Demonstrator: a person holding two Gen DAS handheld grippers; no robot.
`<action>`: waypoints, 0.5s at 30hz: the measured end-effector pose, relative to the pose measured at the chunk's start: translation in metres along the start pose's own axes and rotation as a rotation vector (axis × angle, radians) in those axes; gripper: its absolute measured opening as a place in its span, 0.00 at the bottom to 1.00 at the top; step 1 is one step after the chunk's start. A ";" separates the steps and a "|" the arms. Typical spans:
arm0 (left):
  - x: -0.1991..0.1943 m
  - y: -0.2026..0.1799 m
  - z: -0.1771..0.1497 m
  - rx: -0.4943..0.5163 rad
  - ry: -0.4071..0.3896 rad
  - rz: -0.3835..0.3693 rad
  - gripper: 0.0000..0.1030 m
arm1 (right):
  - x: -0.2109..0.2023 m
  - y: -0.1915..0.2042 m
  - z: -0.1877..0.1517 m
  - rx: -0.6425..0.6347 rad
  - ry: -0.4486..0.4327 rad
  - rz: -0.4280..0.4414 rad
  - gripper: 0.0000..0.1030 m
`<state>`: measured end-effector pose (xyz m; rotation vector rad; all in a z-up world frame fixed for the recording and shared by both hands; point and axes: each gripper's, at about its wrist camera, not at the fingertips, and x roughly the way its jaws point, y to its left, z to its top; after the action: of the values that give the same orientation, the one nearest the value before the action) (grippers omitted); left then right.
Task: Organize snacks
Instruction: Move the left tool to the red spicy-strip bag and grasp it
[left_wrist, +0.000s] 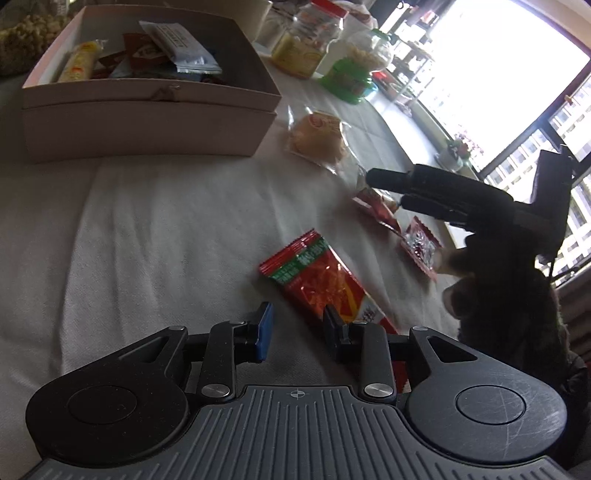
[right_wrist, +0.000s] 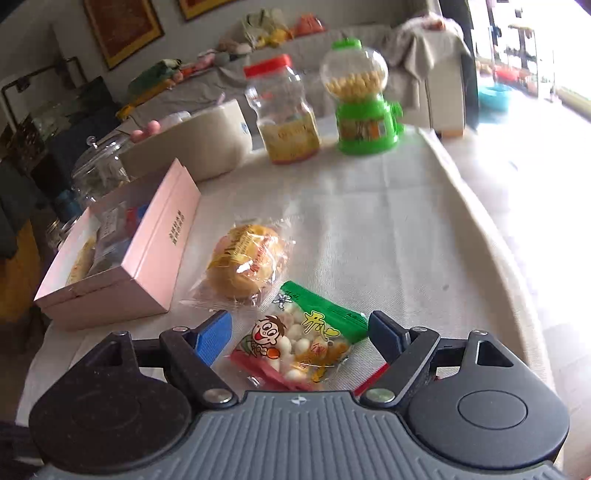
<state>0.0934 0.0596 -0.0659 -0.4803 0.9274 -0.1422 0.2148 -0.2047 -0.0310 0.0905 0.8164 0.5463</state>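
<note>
- Here, right hand-held gripper had its jaws spread wide, hovering over the green-topped bag of white candy balls; bag lay between the fingers, pads not touching it.
- Left hand-held gripper partly spread, pinching nothing; red chip packet just beside its right finger.
- Risk: the candy bag overlapped a red wrapper; closing there would likely pinch both, or slip on crinkly film.
- Risk: the bagged bun lay just beside the candy bag and might get nudged or squashed.
- Count, loose on the surface: one candy bag, one bun, one chip packet, at least two small red packets.
- One pink box, already holding several snacks; two plastic jars, one gumball dispenser.
</note>
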 end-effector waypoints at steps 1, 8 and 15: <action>0.002 0.001 0.001 -0.010 -0.003 -0.004 0.32 | -0.002 0.004 -0.004 -0.039 -0.003 -0.009 0.79; 0.027 -0.007 0.026 -0.007 -0.039 -0.027 0.32 | -0.036 0.024 -0.059 -0.280 -0.018 -0.071 0.80; 0.041 -0.019 0.046 0.060 -0.063 -0.019 0.32 | -0.061 0.039 -0.084 -0.308 0.009 0.044 0.82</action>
<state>0.1559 0.0447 -0.0641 -0.4354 0.8545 -0.1707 0.1045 -0.2127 -0.0373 -0.1773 0.7323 0.7088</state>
